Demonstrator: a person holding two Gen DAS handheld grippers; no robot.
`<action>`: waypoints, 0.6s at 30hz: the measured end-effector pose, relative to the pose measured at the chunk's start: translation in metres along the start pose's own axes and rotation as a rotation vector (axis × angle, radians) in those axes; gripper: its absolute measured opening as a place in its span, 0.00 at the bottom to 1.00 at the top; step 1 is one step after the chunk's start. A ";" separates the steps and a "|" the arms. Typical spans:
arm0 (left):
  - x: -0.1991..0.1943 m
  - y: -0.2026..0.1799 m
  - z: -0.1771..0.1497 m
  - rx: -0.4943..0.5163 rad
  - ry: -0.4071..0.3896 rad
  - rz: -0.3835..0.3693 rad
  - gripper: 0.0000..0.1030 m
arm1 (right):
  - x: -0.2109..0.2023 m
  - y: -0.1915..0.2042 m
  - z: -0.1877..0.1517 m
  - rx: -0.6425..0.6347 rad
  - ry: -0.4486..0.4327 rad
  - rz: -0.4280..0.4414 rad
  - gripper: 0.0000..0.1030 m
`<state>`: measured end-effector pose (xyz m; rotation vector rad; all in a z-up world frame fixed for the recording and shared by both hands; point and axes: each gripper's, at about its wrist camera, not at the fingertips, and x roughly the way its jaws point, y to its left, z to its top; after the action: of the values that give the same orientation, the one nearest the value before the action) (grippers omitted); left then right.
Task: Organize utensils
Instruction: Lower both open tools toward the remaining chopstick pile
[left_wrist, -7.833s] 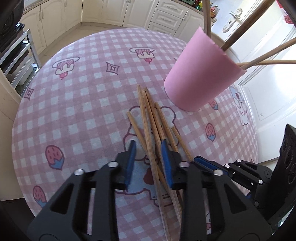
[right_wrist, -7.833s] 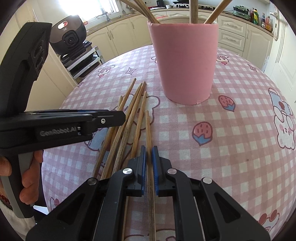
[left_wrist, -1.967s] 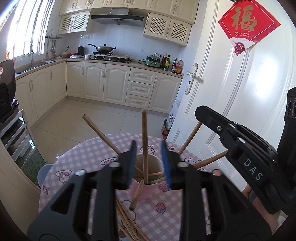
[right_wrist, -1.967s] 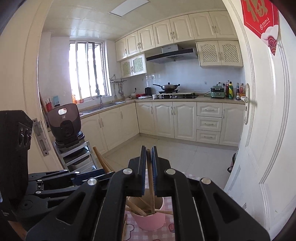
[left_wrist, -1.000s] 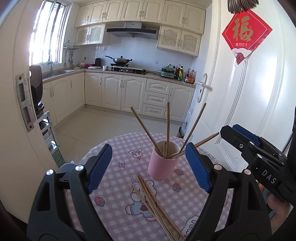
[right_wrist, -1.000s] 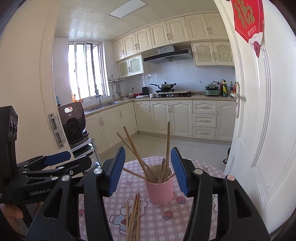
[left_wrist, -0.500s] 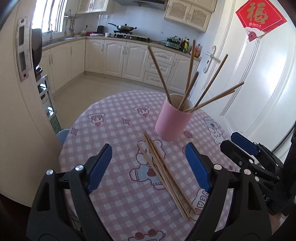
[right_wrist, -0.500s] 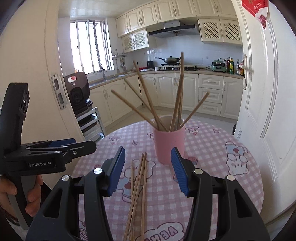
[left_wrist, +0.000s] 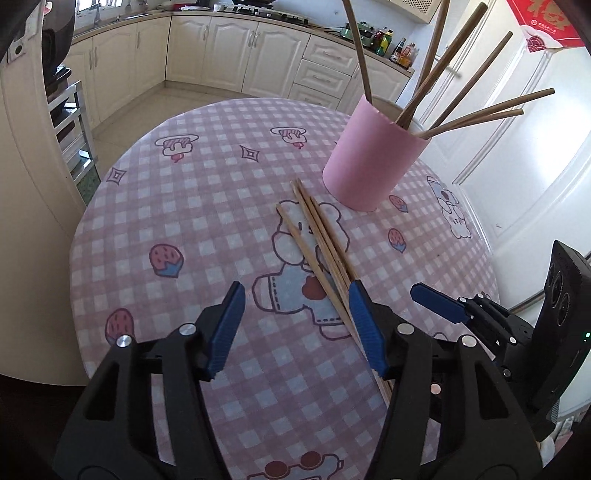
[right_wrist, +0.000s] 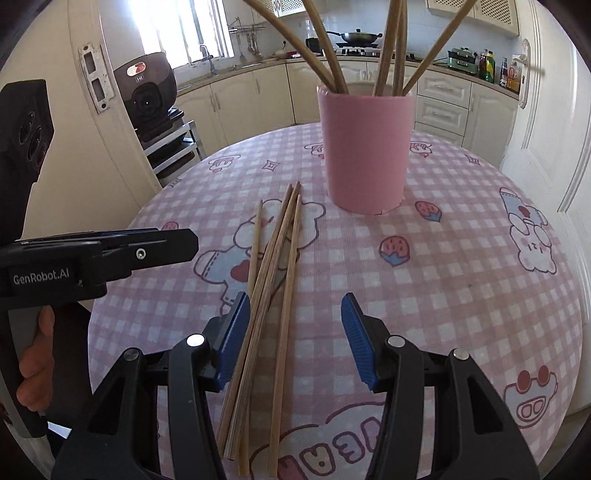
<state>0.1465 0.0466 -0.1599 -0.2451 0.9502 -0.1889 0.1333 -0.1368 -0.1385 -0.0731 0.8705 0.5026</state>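
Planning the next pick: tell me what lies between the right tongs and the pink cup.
In the right wrist view, loose chopsticks lie on the checked tablecloth between the open right tongs and the pink cup; their far tips stop short of the cup.

L tongs (left_wrist: 297, 301) closing over loose chopsticks (left_wrist: 317, 243).

pink cup (left_wrist: 371, 166) ahead, tablecloth (left_wrist: 192, 221) left open

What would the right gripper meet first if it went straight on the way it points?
Probably the loose wooden chopsticks lying on the pink checked tablecloth, which run between the open right gripper's blue pads; the depth is unclear.
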 end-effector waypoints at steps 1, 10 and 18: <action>0.001 0.001 -0.001 -0.004 0.003 0.000 0.56 | 0.002 0.000 -0.001 -0.003 0.004 -0.001 0.47; 0.013 0.002 -0.004 -0.010 0.026 0.011 0.56 | 0.013 -0.002 -0.005 0.003 0.024 0.003 0.47; 0.019 0.003 -0.003 -0.018 0.038 0.018 0.57 | 0.020 0.006 -0.004 -0.058 0.046 -0.048 0.48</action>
<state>0.1544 0.0443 -0.1773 -0.2501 0.9914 -0.1692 0.1381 -0.1244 -0.1552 -0.1589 0.8966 0.4831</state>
